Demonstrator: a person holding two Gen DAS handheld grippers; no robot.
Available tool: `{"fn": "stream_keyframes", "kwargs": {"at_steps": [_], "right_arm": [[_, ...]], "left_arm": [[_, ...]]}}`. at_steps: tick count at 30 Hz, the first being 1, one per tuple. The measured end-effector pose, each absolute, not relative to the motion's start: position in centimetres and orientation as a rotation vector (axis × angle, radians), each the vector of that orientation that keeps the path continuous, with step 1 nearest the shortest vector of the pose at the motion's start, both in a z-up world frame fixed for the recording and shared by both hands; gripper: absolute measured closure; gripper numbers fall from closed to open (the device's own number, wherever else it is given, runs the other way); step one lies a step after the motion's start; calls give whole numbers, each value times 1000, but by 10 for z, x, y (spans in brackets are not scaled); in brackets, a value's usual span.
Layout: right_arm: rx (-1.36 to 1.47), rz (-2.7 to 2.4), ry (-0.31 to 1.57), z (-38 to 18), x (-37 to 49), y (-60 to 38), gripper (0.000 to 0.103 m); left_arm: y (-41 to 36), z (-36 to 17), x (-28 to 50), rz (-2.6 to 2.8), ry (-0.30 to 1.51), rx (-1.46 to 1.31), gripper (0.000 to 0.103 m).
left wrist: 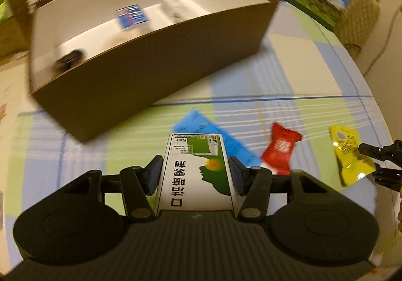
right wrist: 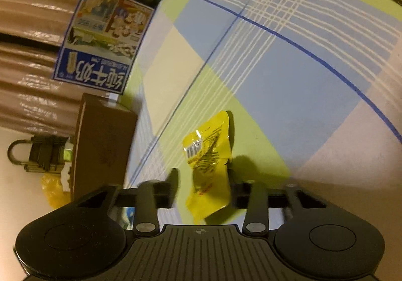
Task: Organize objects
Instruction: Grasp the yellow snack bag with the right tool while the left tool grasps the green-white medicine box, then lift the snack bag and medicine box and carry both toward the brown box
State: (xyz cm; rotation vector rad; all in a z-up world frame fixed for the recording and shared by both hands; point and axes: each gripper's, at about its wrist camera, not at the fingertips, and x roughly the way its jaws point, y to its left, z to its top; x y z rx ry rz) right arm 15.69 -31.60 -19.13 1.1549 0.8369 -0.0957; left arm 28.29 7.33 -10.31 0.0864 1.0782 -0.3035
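Left tool is clamped on a white-and-green carton, pads pressing its two long sides, printed face up. The carton points toward the brown box at 11 o'clock. Judging from that aim, the carton is on its way into the box.

The box stands on the checked cloth over the table, open-topped with white inner walls. Inside lie a blue-and-white packet near the middle, a dark object in the near-left corner, and a pale item toward the far wall, too blurred to identify. So the box is already serving as the collecting bin.

Still loose on the cloth: a blue packet just beyond the carton's tip, a red sachet at 2 o'clock, and a yellow sachet further right.

Right tool sits low over the yellow sachet, jaws apart. The right finger touches or nearly touches its edge; the left finger stands clear with a gap. The sachet lies between them, not yet gripped; its crinkly foil will likely deform under the pinch. In the left wrist view the right tool's tips reach the sachet's right edge.

A milk carton stands behind the box.
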Motion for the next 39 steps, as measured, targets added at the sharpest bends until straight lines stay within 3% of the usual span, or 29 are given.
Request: {"fn": "stream_keyframes", "kwargs": {"at_steps": [10, 30, 32, 34, 39], "right_arm": [[1063, -71, 856, -188, 164, -312, 87], [985, -73, 860, -174, 154, -315, 88], [985, -65, 852, -171, 154, -316, 90], [984, -54, 843, -169, 155, -316, 103], [961, -38, 847, -167, 159, -313, 103]], "left_arm": [[120, -127, 254, -149, 1100, 28, 52], [111, -150, 249, -107, 1124, 80, 52], [110, -148, 247, -114, 1120, 76, 52], [110, -145, 244, -120, 1115, 71, 52], [113, -140, 237, -121, 1110, 49, 52]]}}
